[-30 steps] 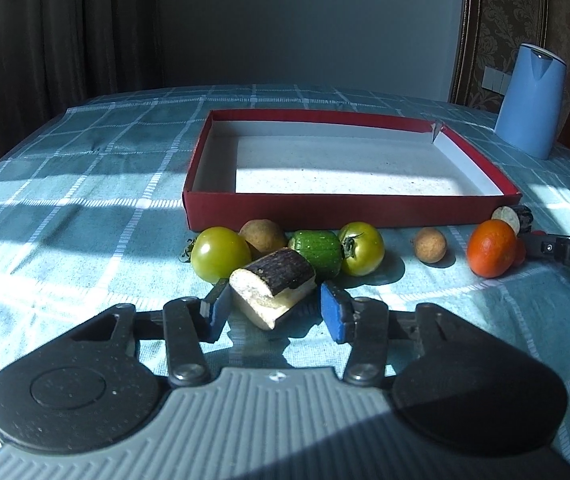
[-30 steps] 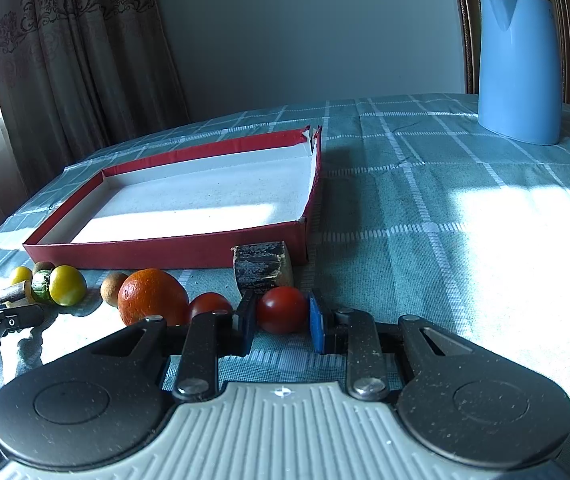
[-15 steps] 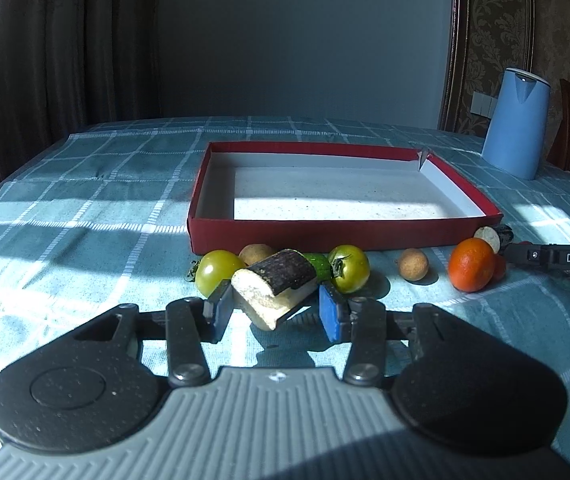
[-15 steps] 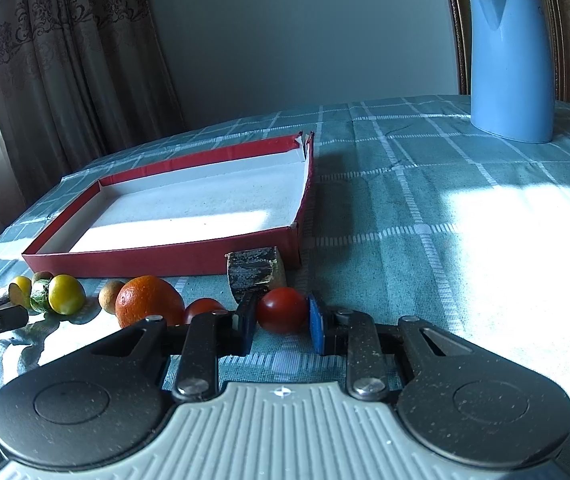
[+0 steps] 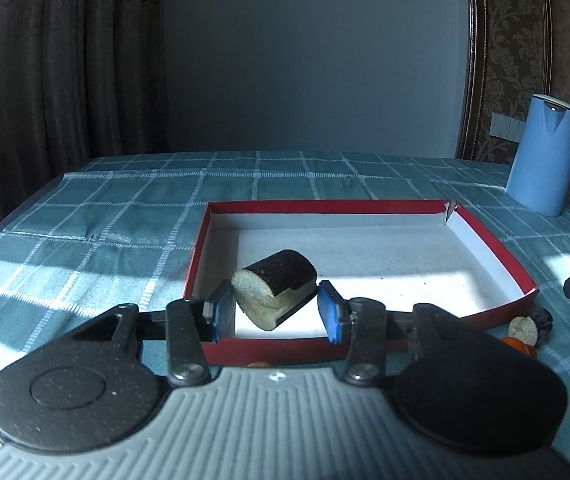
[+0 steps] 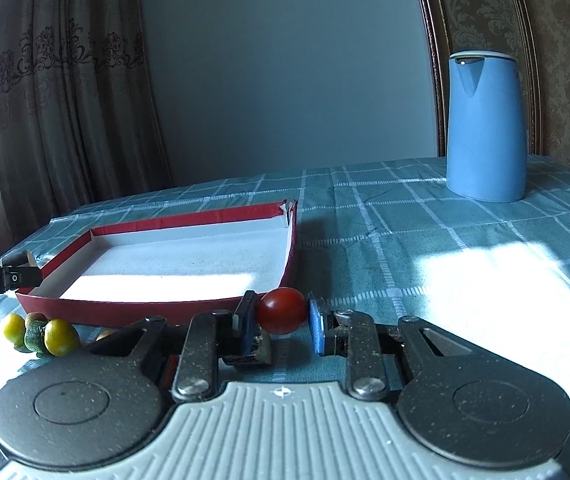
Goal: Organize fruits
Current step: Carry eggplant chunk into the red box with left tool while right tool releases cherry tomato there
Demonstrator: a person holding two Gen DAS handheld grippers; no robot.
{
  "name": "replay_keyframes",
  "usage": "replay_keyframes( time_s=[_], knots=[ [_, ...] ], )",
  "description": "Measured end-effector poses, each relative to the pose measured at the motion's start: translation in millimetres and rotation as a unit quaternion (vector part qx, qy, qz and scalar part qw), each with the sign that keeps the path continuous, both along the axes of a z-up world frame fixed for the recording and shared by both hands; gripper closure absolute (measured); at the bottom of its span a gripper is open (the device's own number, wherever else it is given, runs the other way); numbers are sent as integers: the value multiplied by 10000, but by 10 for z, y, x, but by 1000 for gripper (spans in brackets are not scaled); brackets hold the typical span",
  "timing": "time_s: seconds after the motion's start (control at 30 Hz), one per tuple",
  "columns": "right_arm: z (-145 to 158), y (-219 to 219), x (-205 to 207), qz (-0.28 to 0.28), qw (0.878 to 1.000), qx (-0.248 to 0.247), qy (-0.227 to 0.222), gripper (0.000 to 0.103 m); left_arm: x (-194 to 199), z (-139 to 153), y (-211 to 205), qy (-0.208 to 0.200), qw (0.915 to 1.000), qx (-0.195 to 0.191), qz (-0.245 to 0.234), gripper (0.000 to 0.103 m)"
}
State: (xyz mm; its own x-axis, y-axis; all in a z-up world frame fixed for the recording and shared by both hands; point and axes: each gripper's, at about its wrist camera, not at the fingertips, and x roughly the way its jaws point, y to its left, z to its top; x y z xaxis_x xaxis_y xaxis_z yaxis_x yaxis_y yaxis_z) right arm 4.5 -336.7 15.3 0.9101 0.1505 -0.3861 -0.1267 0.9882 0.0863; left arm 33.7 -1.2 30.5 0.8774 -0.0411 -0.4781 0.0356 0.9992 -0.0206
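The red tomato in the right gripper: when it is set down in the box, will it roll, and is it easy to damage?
The red tomato is round and glossy, so it will probably roll on the flat floor of the red box. Its smooth skin may slip between the right gripper pads. It looks thin-skinned, so a hard squeeze could likely bruise it.

Plain grey-blue wall (image 5: 309,60); dark patterned curtains (image 5: 73,60) at left; damask wallpaper (image 6: 557,20) at right; sunlit teal checked tablecloth (image 6: 445,248).
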Motion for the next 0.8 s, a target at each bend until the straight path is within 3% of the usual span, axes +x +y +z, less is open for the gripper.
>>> replay_keyframes(
  time_s=[0.2,0.37,0.67,0.8],
  knots=[
    [197,282,441,259,9988,-417,-37,77,338,-94,79,235,9994,-23,265,61],
    [67,455,965,434,9960,-486,616,77,457,-178,142,461,9983,-59,356,61],
    [-73,516,1199,389,9916,-599,1074,76,514,-243,104,614,9974,83,358,61],
    [-79,501,1199,342,9919,-632,1044,76,455,-225,68,370,9983,215,400,41]
  ],
)
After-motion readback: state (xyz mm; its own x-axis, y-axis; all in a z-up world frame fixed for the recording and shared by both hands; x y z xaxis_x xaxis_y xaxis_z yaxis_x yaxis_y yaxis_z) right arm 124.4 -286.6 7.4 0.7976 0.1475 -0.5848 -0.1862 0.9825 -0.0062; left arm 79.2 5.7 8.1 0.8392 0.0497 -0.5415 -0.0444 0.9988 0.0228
